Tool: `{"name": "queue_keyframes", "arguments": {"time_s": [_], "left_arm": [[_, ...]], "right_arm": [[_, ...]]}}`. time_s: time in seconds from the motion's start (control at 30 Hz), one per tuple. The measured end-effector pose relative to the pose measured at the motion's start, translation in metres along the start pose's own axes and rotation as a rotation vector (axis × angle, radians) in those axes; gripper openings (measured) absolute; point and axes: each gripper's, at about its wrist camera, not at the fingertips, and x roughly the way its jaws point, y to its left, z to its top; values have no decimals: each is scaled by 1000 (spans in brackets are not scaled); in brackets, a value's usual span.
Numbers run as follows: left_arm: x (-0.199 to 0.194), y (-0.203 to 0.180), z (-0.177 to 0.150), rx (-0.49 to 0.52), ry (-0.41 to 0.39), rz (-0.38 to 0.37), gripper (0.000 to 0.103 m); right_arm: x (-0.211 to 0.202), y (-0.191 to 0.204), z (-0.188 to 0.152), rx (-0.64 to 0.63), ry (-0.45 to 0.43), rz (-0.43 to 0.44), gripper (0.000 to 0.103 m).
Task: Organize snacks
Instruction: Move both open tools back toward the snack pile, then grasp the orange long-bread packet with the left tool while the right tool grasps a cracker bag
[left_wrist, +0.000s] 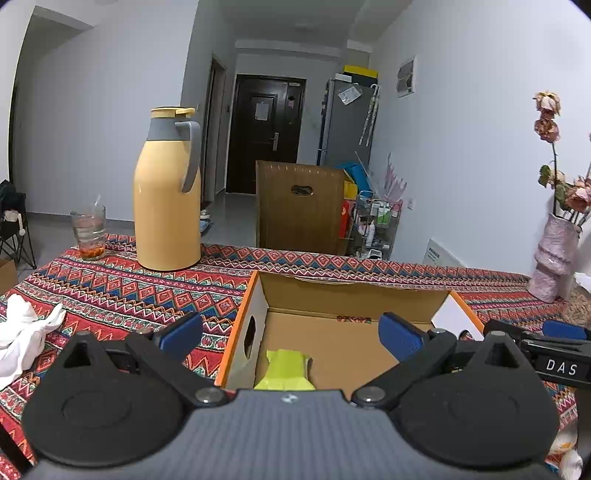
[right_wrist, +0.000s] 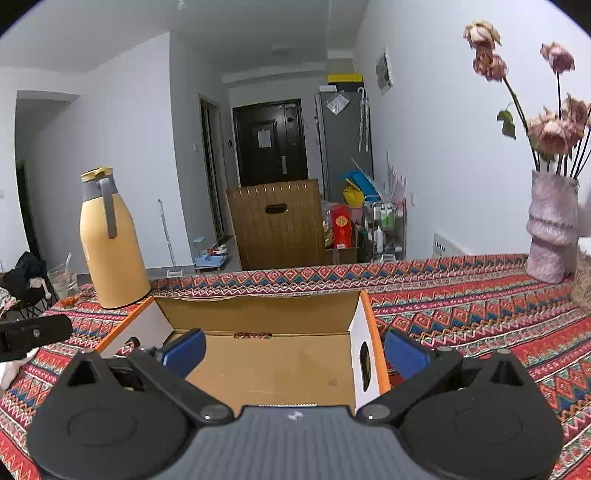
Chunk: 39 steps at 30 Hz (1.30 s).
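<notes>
Snack packet (left_wrist: 286, 371), crinkly lime foil, lies in corrugated cardboard box (left_wrist: 351, 295); both tongs spread empty.

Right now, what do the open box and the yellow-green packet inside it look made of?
Box: corrugated cardboard, matte brown inside, white outer faces with orange edges, punched handle holes. Packet: looks like thin plastic or foil film, creased and slightly glossy; hard to say which.

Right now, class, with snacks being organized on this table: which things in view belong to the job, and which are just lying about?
Belong to the job:
cardboard box, open on the table
yellow-green snack packet inside it
left tool and right tool, both open

Just lying about:
yellow thermos jug
glass
white cloth
vase of dried flowers
</notes>
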Motion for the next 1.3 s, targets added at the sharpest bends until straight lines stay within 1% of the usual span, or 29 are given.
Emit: {"name": "queue_keyframes", "arguments": {"time_s": [0.23, 0.5, 0.7, 0.9, 1.0, 1.07, 1.1, 1.17, 1.2, 1.23, 1.27, 1.3], "left_arm": [[-29, -2, -8, 15, -5, -15, 103], [-65, 2, -31, 44, 6, -34, 103], [-84, 6, -56, 62, 34, -45, 103], [-92, 12, -88, 106, 84, -42, 103], [-97, 19, -102, 98, 114, -39, 103], [-101, 22, -112, 94, 126, -26, 103], [-103, 23, -115, 93, 131, -25, 103], [-106, 27, -121, 84, 144, -28, 103], [-106, 28, -123, 81, 149, -29, 103], [-107, 29, -123, 80, 150, -28, 103], [-109, 30, -124, 78, 150, -29, 103], [-110, 31, -124, 76, 148, -30, 103]], "right_arm": [[-36, 2, -10, -34, -17, -4, 103], [-80, -2, -39, -55, -23, 37, 103], [-108, -3, -70, -83, 26, 32, 103], [-130, -3, -104, -109, 82, 38, 103], [-141, -3, -122, -109, 109, 62, 95], [-146, -2, -132, -117, 126, 71, 85], [-148, -1, -136, -122, 135, 76, 82], [-151, 1, -142, -131, 150, 89, 69], [-151, 3, -145, -136, 155, 94, 65], [-151, 5, -146, -143, 162, 100, 58], [-149, 7, -147, -149, 169, 106, 55], [-147, 9, -147, -156, 175, 109, 54]]}}
